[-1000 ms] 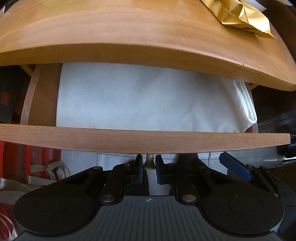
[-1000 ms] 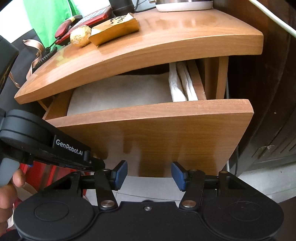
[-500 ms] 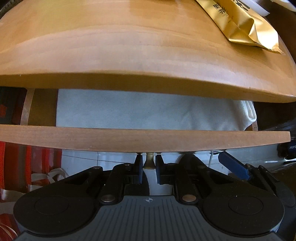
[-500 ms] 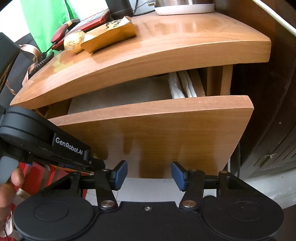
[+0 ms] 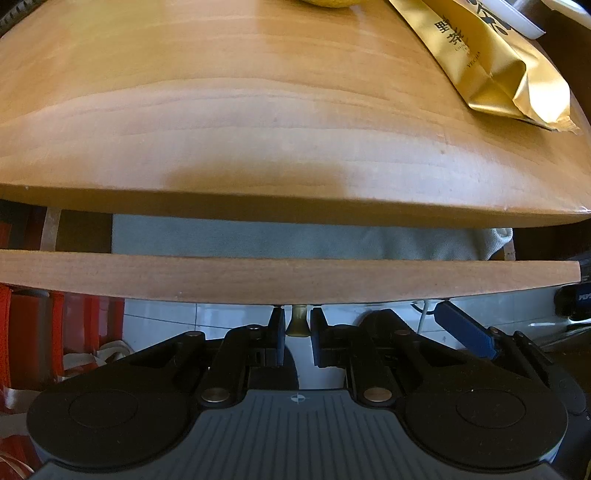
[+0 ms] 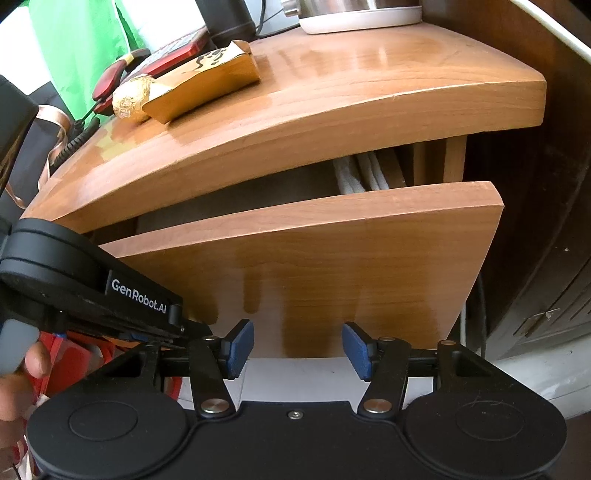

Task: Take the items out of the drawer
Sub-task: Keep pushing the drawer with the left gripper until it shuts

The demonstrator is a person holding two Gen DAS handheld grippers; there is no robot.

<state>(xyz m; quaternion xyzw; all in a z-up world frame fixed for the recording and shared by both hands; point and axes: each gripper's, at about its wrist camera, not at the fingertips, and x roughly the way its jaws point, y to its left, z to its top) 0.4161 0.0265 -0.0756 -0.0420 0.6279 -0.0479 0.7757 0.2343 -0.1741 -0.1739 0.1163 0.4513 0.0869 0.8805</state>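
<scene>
left gripper clamped on the knob, drawer open a narrow gap

nearest in the left wrist view, the left gripper has its two fingers pressed against a small brass knob that hangs under the lower edge of the drawer front. the jaws are clenched on the knob with almost no gap beside it. in the right wrist view the same gripper's black body comes in from the left edge, with the person's fingers showing behind it.

the right gripper hangs just below and in front of the drawer front, touching nothing. its blue pads stand wide apart, released, with white floor tile between them.

past the drawer front, the drawer is pulled out only a little way from under the wooden top. a folded white cloth lies flat inside and fills most of the visible gap. at the right side of the drawer its stacked folds show edge-on beside the drawer's side wall.

farther back, on the top, a gold pouch lies flat with a gold foil ball touching its left end. behind them lie a red object and a steel kettle base.
</scene>
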